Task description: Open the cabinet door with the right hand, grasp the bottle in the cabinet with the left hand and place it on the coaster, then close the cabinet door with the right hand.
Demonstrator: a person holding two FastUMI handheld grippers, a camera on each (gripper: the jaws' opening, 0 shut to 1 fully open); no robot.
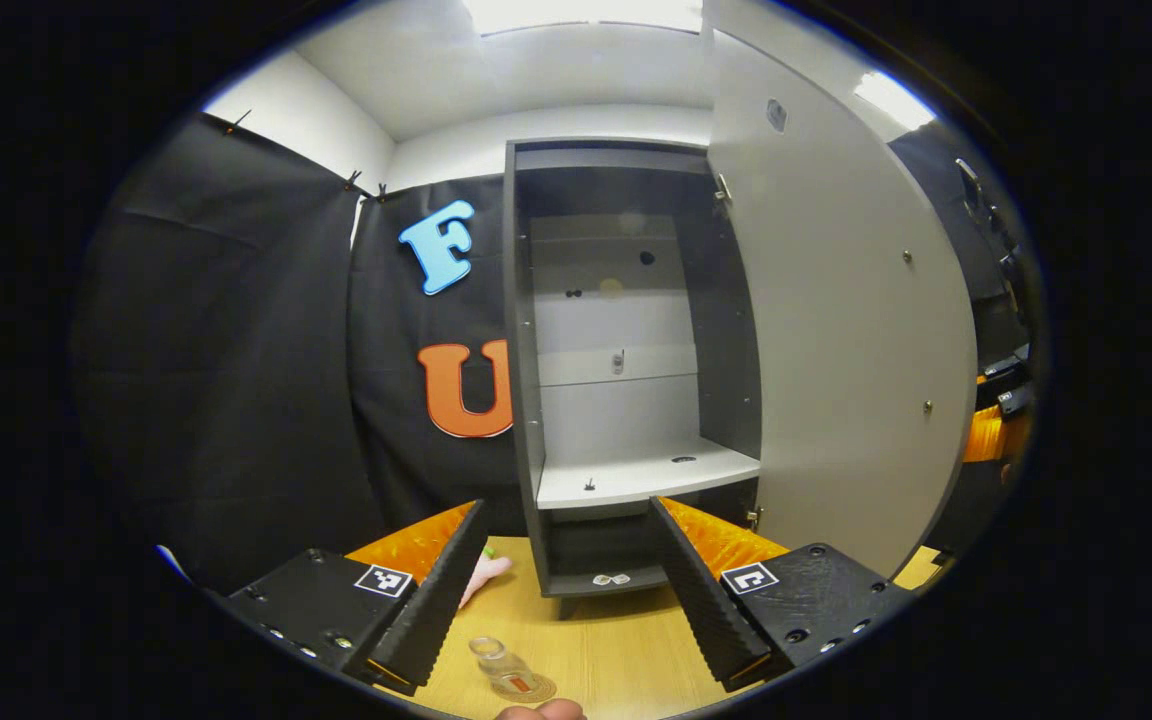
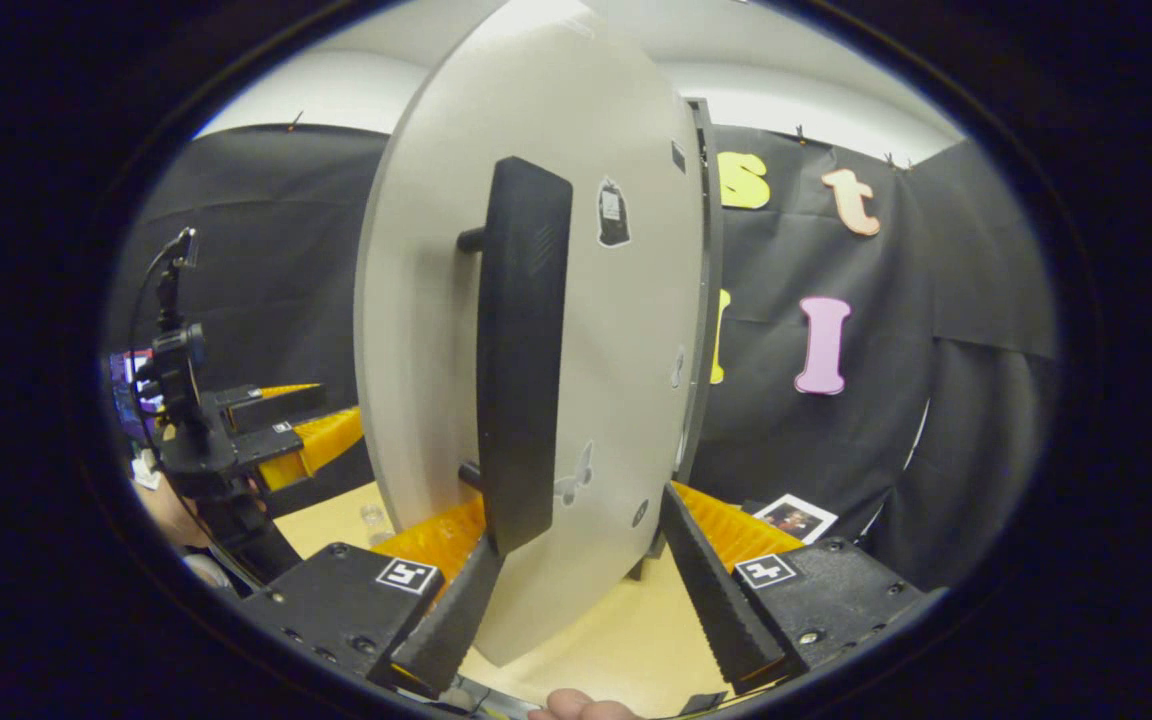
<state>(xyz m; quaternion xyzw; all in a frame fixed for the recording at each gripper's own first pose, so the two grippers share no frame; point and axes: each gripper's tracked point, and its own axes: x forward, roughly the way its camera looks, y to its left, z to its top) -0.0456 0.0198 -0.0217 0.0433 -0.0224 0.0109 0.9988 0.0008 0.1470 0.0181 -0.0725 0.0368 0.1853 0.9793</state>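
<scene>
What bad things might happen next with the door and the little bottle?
The door is wide open, and the right gripper sits open around its handle without pinching it, so it might slip off. The bottle stands on the coaster between the left gripper's open fingers, so a careless pull back might tip it.

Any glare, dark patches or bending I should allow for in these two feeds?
Left gripper view: ceiling lights blow out white up top, the cabinet interior is shadowy higher up, its shelf lit. Right gripper view: fisheye bows the cabinet door into a curve; its handle stays sharp.
</scene>
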